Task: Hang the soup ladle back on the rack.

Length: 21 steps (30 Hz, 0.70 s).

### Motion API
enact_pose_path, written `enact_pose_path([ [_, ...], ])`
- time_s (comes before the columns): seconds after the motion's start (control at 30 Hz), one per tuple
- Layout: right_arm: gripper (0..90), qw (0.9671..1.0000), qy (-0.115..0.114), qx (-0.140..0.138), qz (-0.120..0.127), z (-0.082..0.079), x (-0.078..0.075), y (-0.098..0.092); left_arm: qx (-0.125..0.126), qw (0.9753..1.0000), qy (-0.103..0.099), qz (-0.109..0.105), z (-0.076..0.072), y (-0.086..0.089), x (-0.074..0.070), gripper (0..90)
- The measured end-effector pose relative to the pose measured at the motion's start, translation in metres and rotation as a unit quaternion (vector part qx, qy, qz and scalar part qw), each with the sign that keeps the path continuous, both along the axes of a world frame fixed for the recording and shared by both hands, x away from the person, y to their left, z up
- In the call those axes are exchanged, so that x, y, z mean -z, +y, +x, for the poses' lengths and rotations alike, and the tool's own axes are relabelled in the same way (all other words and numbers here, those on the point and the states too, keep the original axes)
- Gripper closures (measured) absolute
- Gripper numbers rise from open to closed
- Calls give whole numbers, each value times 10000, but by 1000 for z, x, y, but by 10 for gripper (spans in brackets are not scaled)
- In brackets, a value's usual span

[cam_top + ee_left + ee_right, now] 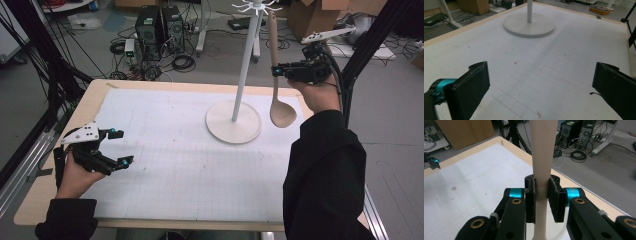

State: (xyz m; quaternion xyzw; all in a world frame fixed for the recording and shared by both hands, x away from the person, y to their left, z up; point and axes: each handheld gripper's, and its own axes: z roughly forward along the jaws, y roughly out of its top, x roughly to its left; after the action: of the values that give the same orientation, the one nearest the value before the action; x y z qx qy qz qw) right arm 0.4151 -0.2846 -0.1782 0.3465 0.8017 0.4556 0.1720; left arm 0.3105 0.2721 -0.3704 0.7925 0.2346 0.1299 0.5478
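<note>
— High view: why was the ladle (278, 75) held upright?
— Right gripper (276, 71) pinched its handle, bowl down, at three o'clock of the stand (235, 120), probably for hanging.
— Left gripper (118, 146)?
— Jaws spread, idle at nine o'clock.

The long beige ladle (277, 75) looked like smooth matt wood or plastic; which one could not be told. The white rack with round base (234, 121) had a matt, painted-looking finish. A white gridded paper-like mat (549, 62), faintly stained, covered the pale wooden table (95, 102). The right gripper (541, 197) had matt black plastic jaws with rough pads, glossy teal collars and brass-coloured rivets.
</note>
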Motion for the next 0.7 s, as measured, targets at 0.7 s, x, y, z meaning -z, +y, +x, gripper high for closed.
enact_pose_path([
  [0.7, 773, 9998, 127, -30, 143, 12, 5, 3, -23, 10000, 0, -1, -1, 3, 0, 17],
])
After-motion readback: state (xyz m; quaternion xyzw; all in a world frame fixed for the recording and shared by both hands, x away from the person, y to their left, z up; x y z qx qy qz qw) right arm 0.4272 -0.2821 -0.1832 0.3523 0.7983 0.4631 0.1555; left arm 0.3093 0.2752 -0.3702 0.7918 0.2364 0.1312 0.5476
